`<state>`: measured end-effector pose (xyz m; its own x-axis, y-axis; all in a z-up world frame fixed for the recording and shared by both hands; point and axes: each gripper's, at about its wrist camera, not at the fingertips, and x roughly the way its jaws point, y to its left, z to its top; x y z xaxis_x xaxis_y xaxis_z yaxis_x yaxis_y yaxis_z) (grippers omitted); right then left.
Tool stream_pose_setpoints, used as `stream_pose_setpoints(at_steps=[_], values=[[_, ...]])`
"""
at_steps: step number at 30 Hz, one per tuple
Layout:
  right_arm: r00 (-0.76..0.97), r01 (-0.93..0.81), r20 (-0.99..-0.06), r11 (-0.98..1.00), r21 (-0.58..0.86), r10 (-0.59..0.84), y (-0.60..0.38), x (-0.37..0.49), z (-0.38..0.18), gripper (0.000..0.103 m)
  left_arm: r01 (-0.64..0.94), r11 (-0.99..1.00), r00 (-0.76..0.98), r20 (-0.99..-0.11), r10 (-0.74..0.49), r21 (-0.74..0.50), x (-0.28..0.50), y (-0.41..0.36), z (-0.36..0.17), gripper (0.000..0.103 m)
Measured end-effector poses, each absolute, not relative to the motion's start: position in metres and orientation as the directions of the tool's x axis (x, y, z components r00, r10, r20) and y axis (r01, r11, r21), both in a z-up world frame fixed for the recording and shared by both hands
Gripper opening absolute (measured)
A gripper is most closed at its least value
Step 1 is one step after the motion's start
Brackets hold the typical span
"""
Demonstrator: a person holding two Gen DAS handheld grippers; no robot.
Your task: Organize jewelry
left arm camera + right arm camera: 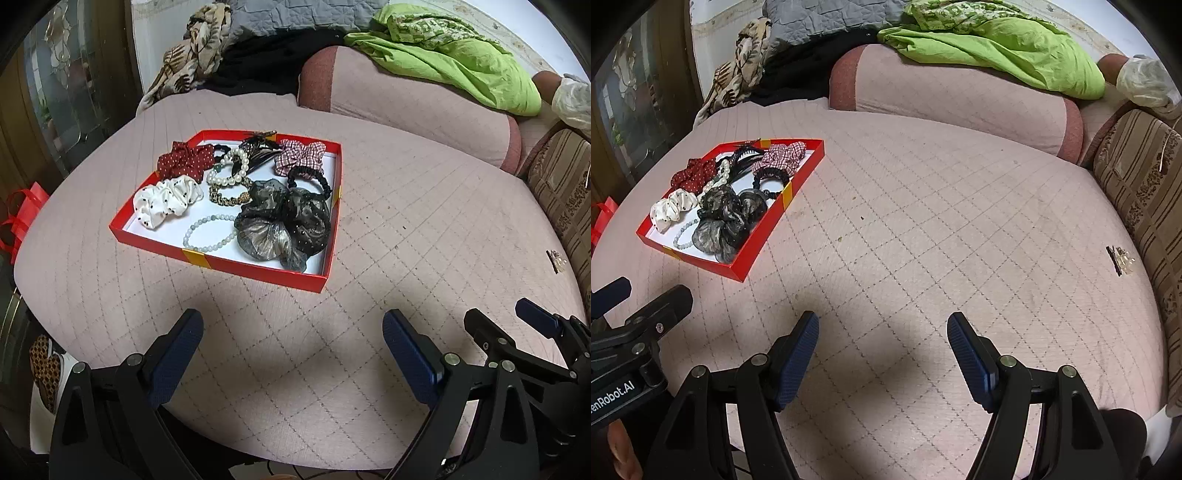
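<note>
A shallow red box (221, 264) (764, 243) lies on the pink quilted bed. It holds several scrunchies, a pearl bracelet (229, 170), a pale bead bracelet (208, 232), a gold chain and a dark hair claw. A large black gauze scrunchie (284, 225) (727, 218) fills its near right part. A small hair clip (556, 259) (1120, 259) lies alone at the bed's right edge. My left gripper (291, 332) is open and empty, short of the box. My right gripper (882, 328) is open and empty over bare quilt; it also shows in the left wrist view (506, 321).
A pink bolster (406, 96) (953, 92) lies behind, with green cloth (454, 55) on it and a pile of bedding at back left. A brown striped cushion (1145, 184) borders the right edge. A red bag (22, 218) hangs off the left.
</note>
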<state>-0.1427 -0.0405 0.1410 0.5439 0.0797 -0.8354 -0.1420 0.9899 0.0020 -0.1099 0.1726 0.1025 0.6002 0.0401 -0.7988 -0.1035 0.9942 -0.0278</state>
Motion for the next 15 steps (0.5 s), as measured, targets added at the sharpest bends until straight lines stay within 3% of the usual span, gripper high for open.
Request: stream_pose_setpoints(at_steps=[15], values=[[0.558, -0.174, -0.827, 0.984, -0.032, 0.071, -0.029, -0.144, 0.140, 0.077, -0.145, 0.988, 0.579, -0.814, 0.036, -0.060, -0.104, 0.190, 0.094, 0.097]])
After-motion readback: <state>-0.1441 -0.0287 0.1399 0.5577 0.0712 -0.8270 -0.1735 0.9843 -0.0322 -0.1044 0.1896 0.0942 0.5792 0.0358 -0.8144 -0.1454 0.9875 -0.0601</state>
